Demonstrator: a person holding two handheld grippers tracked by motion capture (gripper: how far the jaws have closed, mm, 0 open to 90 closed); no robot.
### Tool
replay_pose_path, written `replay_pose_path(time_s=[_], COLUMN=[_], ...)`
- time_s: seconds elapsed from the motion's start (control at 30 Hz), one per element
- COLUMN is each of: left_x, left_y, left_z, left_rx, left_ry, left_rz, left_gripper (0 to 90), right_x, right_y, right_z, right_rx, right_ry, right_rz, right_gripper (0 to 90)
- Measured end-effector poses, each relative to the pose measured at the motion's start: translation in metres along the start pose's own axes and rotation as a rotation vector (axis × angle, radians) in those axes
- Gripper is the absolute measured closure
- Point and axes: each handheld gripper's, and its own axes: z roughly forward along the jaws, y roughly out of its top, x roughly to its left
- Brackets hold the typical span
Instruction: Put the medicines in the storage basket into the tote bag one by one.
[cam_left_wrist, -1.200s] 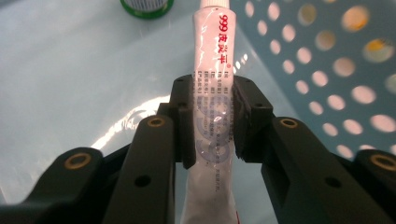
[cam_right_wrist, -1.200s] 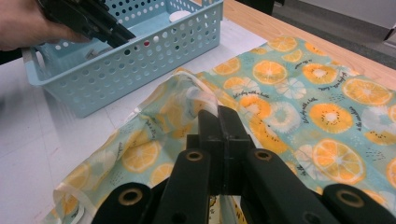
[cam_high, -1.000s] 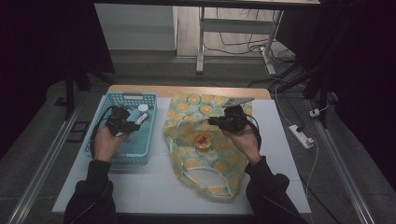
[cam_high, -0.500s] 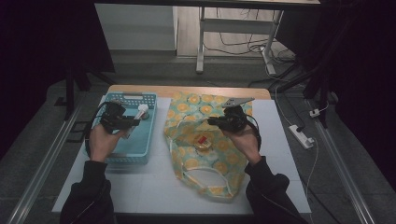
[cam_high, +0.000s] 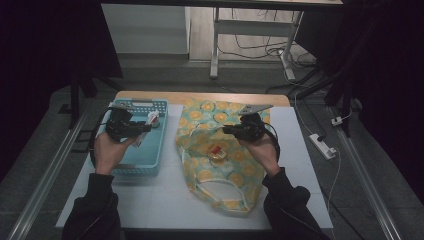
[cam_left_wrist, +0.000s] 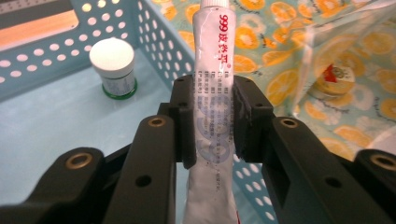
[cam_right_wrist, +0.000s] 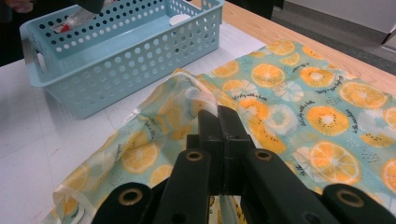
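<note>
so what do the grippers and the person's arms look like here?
Both the left gripper and the right gripper are black, with two blocky jaws on linkage arms fixed by brass-coloured rivets. A black cable loops from each. The right gripper carries a grey three-cornered plate on top. The person wears dark long sleeves.

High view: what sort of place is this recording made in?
Probably a lab or workshop set up for recording: a white table on a dim floor with trailing cables, a power strip and a metal stand behind.

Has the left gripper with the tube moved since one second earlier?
Yes. The left gripper, shut on the tube, has risen and shifted toward the far end of the blue basket.
</note>
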Motion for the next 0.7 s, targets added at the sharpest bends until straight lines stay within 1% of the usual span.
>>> replay_pose_path(time_s=[0.13, 0.23, 0.43, 0.57, 0.7], left_x=[-0.009, -0.019, -0.041, -0.054, -0.065], left_y=[0.003, 0.007, 0.012, 0.015, 0.016], left_z=[-0.002, -0.001, 0.001, 0.003, 0.005], left_rx=[-0.002, 0.022, 0.042, 0.048, 0.053], left_ry=[-0.031, -0.061, -0.095, -0.127, -0.167], left_rz=[0.007, 0.02, 0.072, 0.103, 0.123], left_gripper=[71.7, 71.8, 71.7, 71.7, 71.7], right_x=[0.0, 0.0, 0.0, -0.001, -0.001], right_y=[0.0, 0.0, 0.0, 0.0, 0.0], right_z=[0.0, -0.001, -0.001, -0.002, -0.002], right_rx=[-0.002, -0.002, -0.003, -0.005, -0.007], right_ry=[0.0, -0.001, -0.003, -0.004, -0.005], right_rz=[0.0, 0.001, -0.001, -0.001, -0.001], right_gripper=[90.0, 90.0, 90.0, 90.0, 90.0])
